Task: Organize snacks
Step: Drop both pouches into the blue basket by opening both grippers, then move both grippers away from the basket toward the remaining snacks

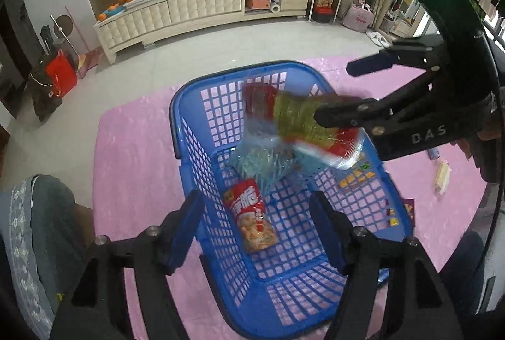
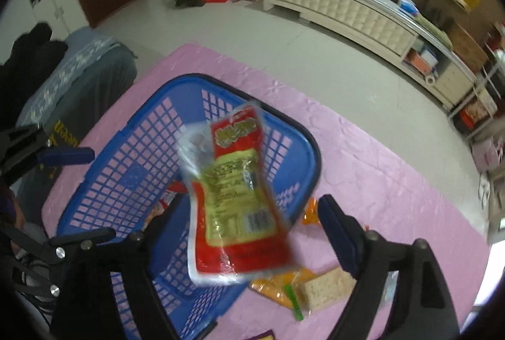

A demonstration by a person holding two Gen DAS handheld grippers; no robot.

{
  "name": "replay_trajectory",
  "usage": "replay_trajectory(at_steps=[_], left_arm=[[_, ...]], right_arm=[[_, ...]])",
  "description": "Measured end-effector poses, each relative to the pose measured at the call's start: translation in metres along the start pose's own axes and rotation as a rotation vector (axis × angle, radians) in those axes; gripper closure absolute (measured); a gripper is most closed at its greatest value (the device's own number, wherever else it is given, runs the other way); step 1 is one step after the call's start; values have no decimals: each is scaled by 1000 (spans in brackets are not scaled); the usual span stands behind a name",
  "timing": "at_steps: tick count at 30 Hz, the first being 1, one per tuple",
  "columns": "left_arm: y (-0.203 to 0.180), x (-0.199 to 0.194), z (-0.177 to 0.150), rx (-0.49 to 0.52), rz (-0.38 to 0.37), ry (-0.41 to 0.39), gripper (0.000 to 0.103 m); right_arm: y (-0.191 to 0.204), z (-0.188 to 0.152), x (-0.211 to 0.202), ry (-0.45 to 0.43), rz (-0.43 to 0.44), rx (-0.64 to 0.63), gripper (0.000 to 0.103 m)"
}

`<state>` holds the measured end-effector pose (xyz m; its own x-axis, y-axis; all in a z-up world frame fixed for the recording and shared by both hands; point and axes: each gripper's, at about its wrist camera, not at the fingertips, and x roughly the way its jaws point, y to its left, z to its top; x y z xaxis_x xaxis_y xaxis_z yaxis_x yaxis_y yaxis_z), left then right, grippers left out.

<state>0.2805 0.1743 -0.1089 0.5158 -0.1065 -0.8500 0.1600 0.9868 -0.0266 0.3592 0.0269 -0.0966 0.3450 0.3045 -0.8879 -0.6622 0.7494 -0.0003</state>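
Observation:
A blue lattice basket (image 1: 176, 119) (image 2: 151, 90) stands on a pink mat (image 1: 132, 150). On its floor lie a red snack packet (image 1: 251, 215) and a blue-green packet (image 1: 262, 163). A red and yellow packet (image 2: 233, 198) (image 1: 284, 116) hangs blurred in the air over the basket, between the fingers of my right gripper (image 2: 249, 229) (image 1: 350, 90). Its jaws stand wide, and the right pad is clear of the packet. My left gripper (image 1: 257, 229) (image 2: 82, 195) is open over the basket's near left wall, with nothing between its pads.
Loose snacks lie on the mat right of the basket: orange packets (image 2: 277, 283) and a cracker pack (image 2: 328, 286). A grey cushioned seat (image 1: 41, 229) is at the left. A long cream cabinet (image 1: 195, 8) stands across the tiled floor.

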Motion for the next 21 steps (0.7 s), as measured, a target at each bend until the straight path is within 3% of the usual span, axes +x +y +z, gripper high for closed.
replay_trajectory(at_steps=[6,21], left_arm=[[-13,-30,-8,6,39,-17,36],[-56,-100,-31,-7,16,-99,32]], right_arm=[[1,-15,-26,-1,14,52,17],[25,-70,-103,-58,32,105,17]])
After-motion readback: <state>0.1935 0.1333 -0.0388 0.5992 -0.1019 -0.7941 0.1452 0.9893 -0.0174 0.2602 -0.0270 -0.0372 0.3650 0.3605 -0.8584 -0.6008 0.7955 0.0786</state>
